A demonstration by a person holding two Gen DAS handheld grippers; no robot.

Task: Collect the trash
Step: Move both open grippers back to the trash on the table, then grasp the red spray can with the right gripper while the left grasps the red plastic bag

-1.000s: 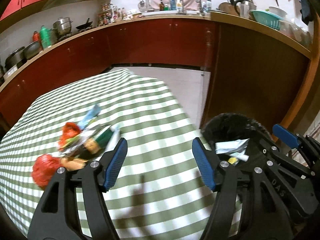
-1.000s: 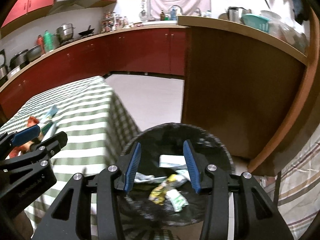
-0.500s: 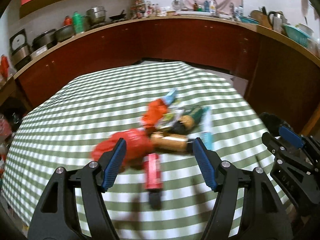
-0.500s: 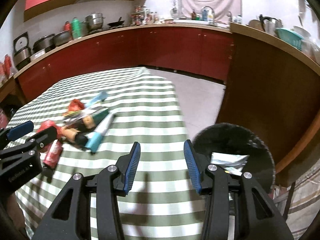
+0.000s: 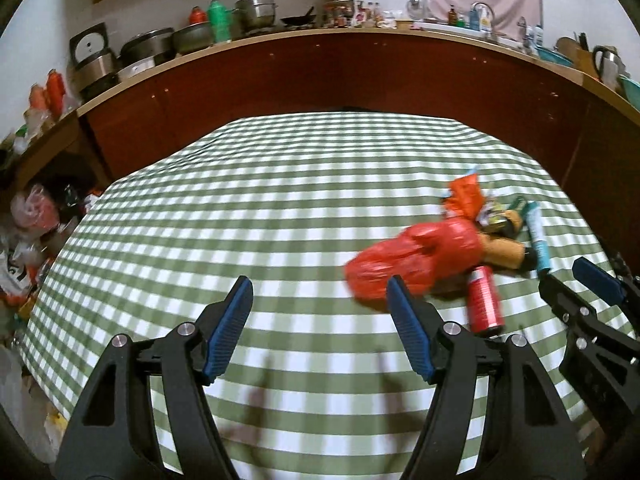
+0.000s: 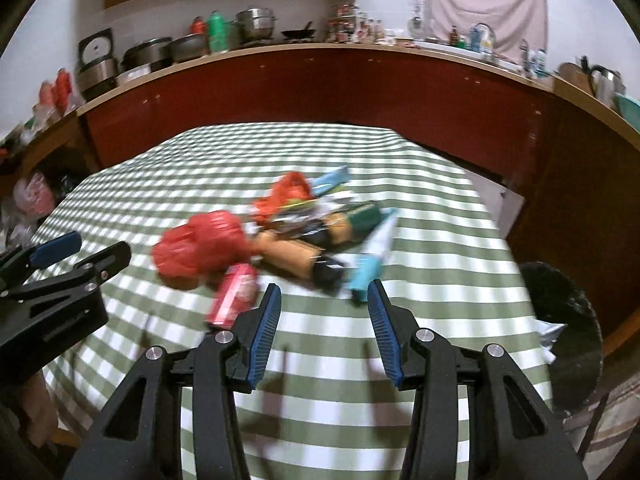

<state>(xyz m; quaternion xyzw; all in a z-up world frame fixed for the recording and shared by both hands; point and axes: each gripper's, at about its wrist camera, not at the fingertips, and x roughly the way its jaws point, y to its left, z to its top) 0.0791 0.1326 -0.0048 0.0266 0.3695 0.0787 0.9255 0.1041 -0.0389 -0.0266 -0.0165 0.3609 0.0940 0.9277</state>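
Both hand-held grippers, left (image 5: 320, 322) and right (image 6: 324, 330), hover with fingers apart, holding nothing, over the checked worktop (image 6: 420, 184). Ahead lies the trash pile: red bag (image 6: 200, 246), red can (image 6: 234, 298), blue tube (image 6: 374, 254). The black bin (image 6: 568, 328) stands right.

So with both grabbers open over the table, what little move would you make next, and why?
Probably ease the right gripper forward and down onto the teal tube. Its fingers are open and empty, the tube lies at the pile's near edge just ahead of them, and the bin sits close on that side.
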